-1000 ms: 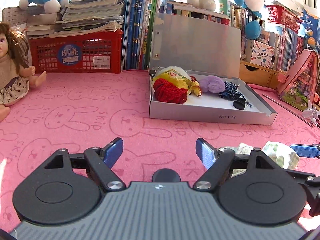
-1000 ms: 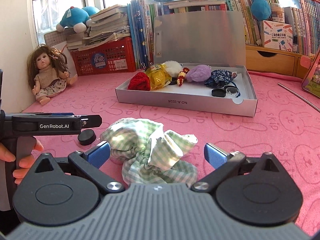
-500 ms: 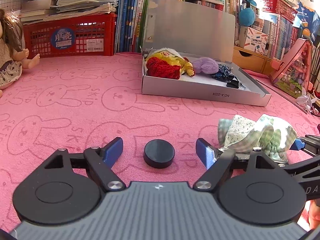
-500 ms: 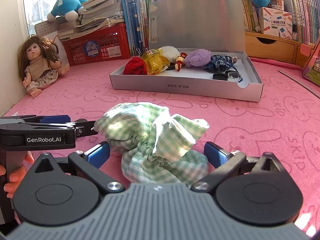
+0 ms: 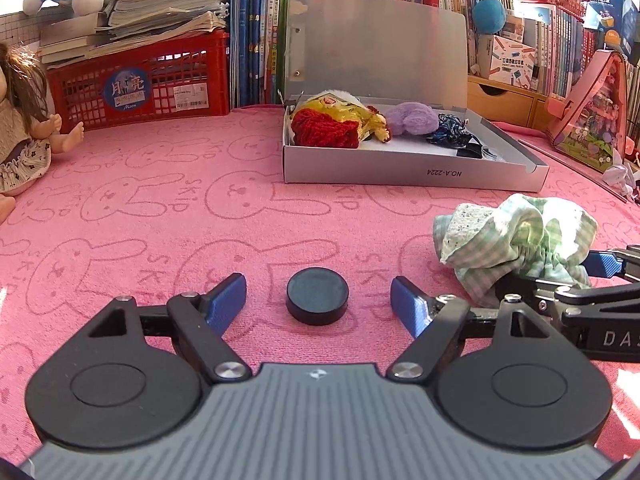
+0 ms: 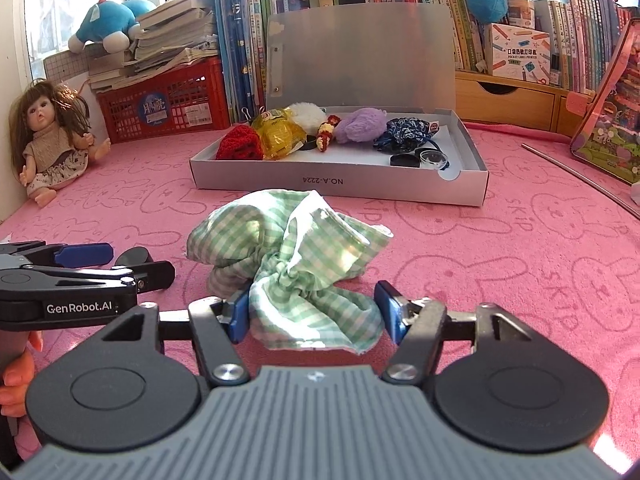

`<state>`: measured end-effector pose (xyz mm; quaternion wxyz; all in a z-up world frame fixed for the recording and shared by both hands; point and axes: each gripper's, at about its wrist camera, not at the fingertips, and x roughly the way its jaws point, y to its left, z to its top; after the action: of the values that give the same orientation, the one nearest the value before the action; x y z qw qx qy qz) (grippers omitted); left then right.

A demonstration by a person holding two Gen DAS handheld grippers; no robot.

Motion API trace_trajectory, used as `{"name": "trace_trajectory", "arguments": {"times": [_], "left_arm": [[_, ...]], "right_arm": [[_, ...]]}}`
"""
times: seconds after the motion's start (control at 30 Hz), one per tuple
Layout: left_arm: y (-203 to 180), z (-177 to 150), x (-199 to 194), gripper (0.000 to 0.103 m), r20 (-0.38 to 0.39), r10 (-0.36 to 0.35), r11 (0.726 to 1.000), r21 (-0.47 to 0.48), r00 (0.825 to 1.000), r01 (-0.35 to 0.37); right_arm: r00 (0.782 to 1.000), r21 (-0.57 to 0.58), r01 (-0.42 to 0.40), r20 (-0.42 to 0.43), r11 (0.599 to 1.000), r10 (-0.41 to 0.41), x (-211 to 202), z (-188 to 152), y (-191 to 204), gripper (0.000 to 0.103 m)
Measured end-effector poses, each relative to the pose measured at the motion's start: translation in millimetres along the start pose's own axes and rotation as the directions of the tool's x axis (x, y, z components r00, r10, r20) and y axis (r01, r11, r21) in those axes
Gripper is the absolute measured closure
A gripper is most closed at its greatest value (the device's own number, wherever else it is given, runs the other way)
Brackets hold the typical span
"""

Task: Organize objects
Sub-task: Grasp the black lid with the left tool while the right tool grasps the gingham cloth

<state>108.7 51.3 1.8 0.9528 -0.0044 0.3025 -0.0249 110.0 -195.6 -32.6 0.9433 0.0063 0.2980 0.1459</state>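
Black puck (image 5: 317, 301) lies on the pink mat dead ahead, centred between my left gripper (image 5: 318, 300) pads, jaws wide, holding nothing. My right gripper (image 6: 314, 314) pinches the green checked cloth (image 6: 292, 256), near the grey box (image 6: 340, 182).

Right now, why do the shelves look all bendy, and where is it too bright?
Left wrist view: the fisheye lens curves the books and box lid near the edges; sunlight whitens the top of the checked cloth. Right wrist view: the window is washed out by glare, and the cloth carries sunny patches.
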Motion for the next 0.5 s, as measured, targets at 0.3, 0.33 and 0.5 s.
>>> {"name": "trace_trajectory", "arguments": {"times": [0.3, 0.33, 0.5], "left_arm": [[2.3, -1.2, -5.5, 0.052, 0.028, 0.049, 0.999, -0.02, 0.998, -0.048], [1.9, -1.4, -6.1, 0.055, 0.031, 0.042, 0.999, -0.016, 0.999, -0.042], [-5.1, -3.1, -12.3, 0.066, 0.044, 0.026, 1.0, 0.009, 0.999, -0.027]], "right_arm": [[1.0, 0.041, -0.008, 0.012, 0.999, 0.007, -10.2, 0.9, -13.7, 0.071], [1.0, 0.053, -0.012, 0.013, 0.999, 0.011, -11.2, 1.4, -15.9, 0.072], [0.999, 0.097, -0.008, 0.034, 0.995, 0.004, -18.5, 7.4, -28.0, 0.073]]}}
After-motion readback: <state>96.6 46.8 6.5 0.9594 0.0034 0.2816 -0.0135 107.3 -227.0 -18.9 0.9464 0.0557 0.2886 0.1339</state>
